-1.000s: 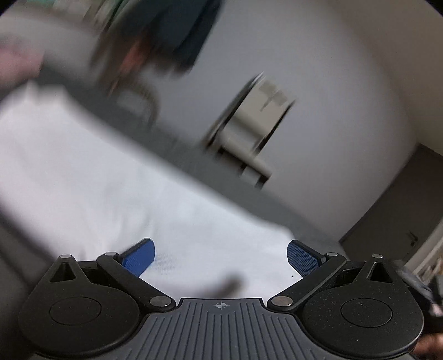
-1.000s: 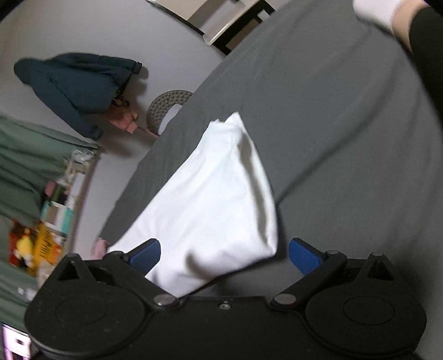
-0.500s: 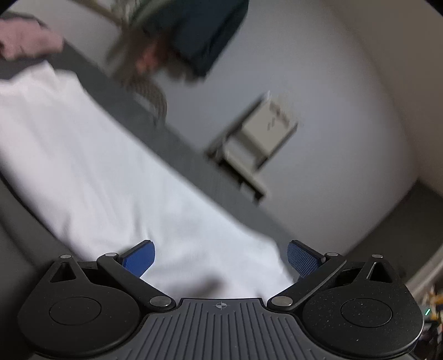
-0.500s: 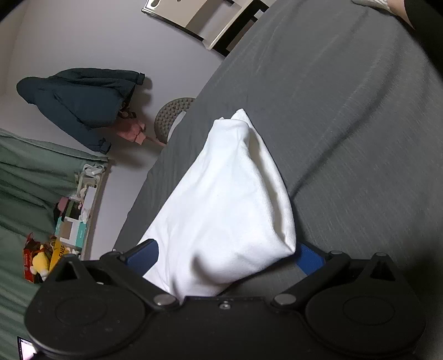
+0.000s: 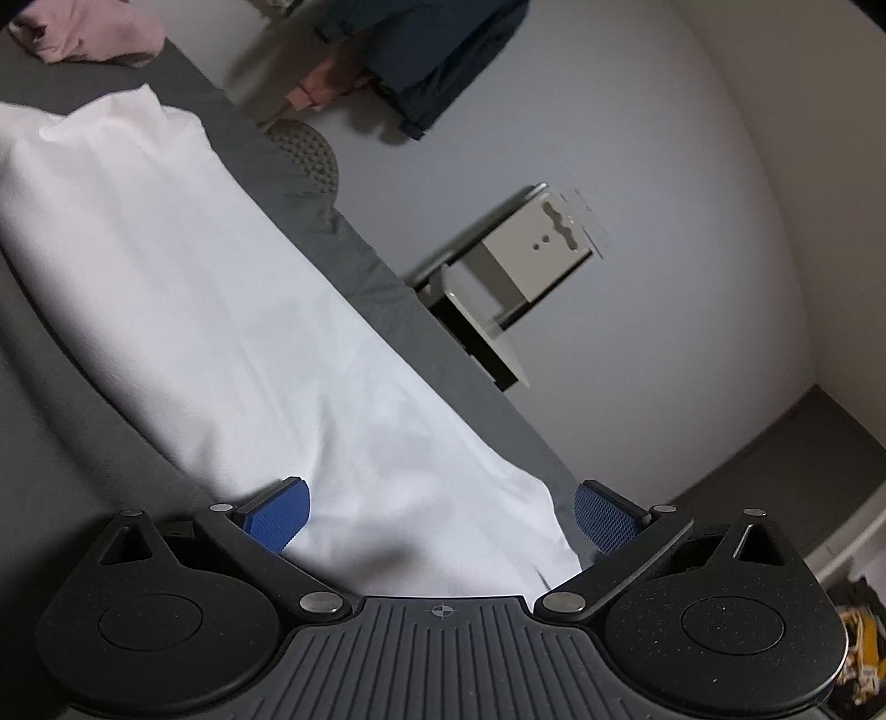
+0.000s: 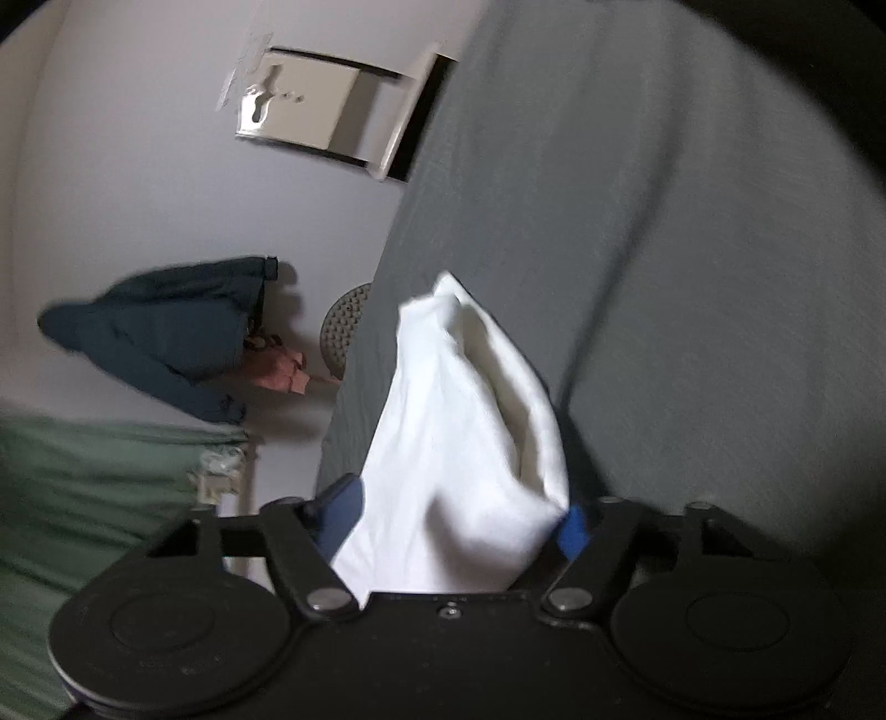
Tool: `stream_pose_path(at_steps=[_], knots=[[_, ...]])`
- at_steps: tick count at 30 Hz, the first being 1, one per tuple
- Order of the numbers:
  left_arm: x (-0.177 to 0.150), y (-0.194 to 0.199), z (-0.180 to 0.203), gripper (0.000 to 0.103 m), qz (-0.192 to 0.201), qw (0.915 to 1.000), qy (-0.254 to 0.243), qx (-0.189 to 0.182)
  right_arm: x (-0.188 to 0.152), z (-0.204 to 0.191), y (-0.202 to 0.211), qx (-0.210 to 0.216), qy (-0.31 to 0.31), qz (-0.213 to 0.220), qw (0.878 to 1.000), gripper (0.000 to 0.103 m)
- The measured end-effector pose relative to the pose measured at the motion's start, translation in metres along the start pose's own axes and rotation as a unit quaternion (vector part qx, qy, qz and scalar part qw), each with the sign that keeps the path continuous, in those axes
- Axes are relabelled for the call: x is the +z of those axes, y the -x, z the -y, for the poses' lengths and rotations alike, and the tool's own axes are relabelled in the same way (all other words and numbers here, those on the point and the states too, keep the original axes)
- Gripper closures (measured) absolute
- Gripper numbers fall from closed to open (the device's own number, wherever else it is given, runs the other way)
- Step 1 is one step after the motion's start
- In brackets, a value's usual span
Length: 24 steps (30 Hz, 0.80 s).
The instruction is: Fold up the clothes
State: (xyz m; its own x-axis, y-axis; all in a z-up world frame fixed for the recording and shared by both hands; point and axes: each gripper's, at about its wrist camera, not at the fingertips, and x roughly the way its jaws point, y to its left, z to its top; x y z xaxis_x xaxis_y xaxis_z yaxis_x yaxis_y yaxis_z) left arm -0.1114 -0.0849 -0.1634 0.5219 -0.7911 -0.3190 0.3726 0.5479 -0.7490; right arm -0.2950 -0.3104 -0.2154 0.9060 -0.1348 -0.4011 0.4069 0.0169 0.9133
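1. White garment point(image 5: 221, 310) lies folded on the grey bed point(image 6: 692, 249).
2. I see my left gripper point(image 5: 440, 518) spread wide over its near end.
3. My right gripper point(image 6: 459, 515) pinches the garment's near edge.

I see a plain white garment point(image 5: 232, 310), with no print or stripe, lying on a dark grey bed point(image 6: 637, 221) whose cover shows a fine woven texture. My left tool point(image 5: 440, 515) has a black body with a ribbed dark grey plate, and its pads point(image 5: 277, 518) are bright blue with a fine mesh pattern. My right tool point(image 6: 459, 518) is matte black with the same blue pads point(image 6: 570, 526). At the bed's far corner lies a pale pink cloth point(image 5: 88, 33). A dark navy jacket point(image 6: 166, 332) hangs against a light grey wall point(image 5: 637, 138), beside a grey round dotted object point(image 5: 307, 152). A green curtain point(image 6: 83, 482) is plain.
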Motion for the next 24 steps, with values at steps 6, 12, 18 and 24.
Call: stream_pose_path(at_steps=[6,12,18,24], knots=[[0.002,0.007,-0.001,0.001,-0.006,0.9999,0.011,-0.003,-0.005,0.007,-0.010,-0.017,-0.014,0.052,0.998,0.070],[0.025,0.032,-0.003,0.001,-0.007,1.0000,-0.001,0.003,0.001,0.003,-0.026,-0.010,0.009,0.076,0.997,0.071],[0.051,0.072,-0.015,0.001,0.005,0.9985,-0.038,0.038,-0.003,-0.008,-0.027,-0.021,0.029,0.104,0.994,0.087],[0.078,0.105,-0.022,0.001,0.041,0.9873,-0.057,0.142,-0.027,-0.079,-0.019,-0.037,0.187,0.128,0.973,0.088]])
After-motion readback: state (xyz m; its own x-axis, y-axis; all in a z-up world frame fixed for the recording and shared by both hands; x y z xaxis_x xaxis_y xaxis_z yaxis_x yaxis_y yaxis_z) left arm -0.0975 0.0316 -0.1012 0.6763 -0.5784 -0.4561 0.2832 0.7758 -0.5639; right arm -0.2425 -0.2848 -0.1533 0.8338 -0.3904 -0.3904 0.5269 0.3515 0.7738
